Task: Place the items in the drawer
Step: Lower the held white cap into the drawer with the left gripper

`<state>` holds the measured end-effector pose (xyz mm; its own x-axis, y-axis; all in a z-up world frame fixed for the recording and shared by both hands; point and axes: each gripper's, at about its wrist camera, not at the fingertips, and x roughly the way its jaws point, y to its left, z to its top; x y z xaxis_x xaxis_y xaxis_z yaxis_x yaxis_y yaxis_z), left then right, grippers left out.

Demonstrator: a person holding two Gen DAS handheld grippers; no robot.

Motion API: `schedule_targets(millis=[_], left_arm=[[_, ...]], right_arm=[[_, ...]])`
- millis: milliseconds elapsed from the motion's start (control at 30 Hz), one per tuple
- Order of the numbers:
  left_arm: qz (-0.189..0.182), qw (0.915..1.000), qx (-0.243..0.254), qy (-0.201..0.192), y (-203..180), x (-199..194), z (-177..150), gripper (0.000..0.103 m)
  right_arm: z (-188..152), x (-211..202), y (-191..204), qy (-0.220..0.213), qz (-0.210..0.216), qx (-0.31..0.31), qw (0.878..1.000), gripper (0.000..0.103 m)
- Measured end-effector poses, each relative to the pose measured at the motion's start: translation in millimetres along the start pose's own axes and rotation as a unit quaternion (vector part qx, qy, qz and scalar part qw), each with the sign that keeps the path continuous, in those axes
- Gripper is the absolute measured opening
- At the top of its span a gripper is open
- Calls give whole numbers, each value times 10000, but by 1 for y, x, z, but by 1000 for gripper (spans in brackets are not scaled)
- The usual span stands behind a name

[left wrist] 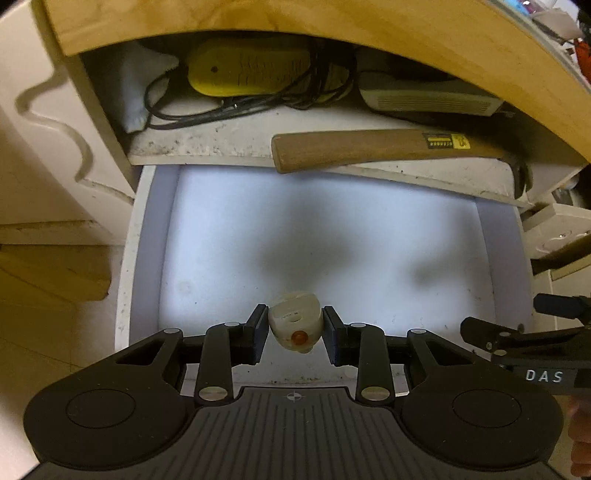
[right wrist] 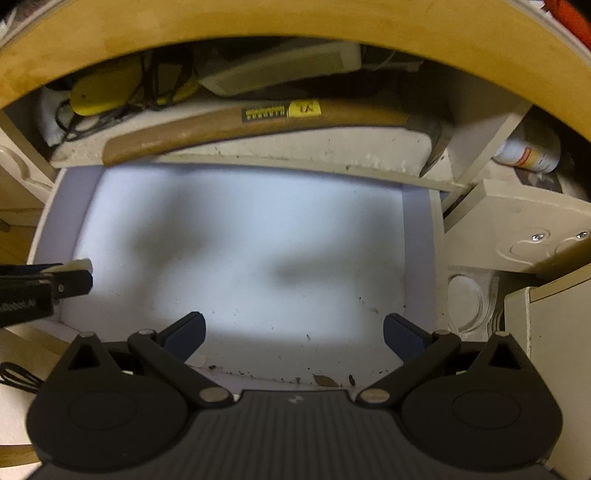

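A white drawer (left wrist: 125,277) stands pulled out, its pale floor bare apart from specks of dirt. My left gripper (left wrist: 295,330) is shut on a small white device (left wrist: 295,321) with an orange button, held over the front of the drawer; whether it touches the floor I cannot tell. In the right wrist view the same drawer (right wrist: 417,258) lies below my right gripper (right wrist: 295,334), whose fingers stand wide open with nothing between them. The left gripper (right wrist: 70,282) shows at that view's left edge. The right gripper's tip (left wrist: 517,332) shows at the left wrist view's right edge.
A shelf above the drawer carries a wooden-handled hammer (left wrist: 369,147) (right wrist: 240,125), a yellow device (left wrist: 251,66) with a black cable, and a grey-white box (left wrist: 424,98). A wooden tabletop edge (left wrist: 332,18) overhangs it all. A bottle (right wrist: 532,151) lies at the right.
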<state>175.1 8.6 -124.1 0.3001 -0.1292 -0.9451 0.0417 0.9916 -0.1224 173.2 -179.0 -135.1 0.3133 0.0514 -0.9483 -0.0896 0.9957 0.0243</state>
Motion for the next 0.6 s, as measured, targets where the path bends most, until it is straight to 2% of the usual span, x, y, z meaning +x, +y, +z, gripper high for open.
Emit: schedule_targets(millis=[167,367,600], left_arm=[[62,9993,-91,347,5,15,11,30],[35,9951,-91,979,11,40,18,30],[26,9926,-190,1198,16,55,19,30]], right_arm=[[10,12,2,233,-72,-35,9997,103],[18,24,3,473,-164,-19,9987,103],[25,39,-2,775,-150,146,9968,103]])
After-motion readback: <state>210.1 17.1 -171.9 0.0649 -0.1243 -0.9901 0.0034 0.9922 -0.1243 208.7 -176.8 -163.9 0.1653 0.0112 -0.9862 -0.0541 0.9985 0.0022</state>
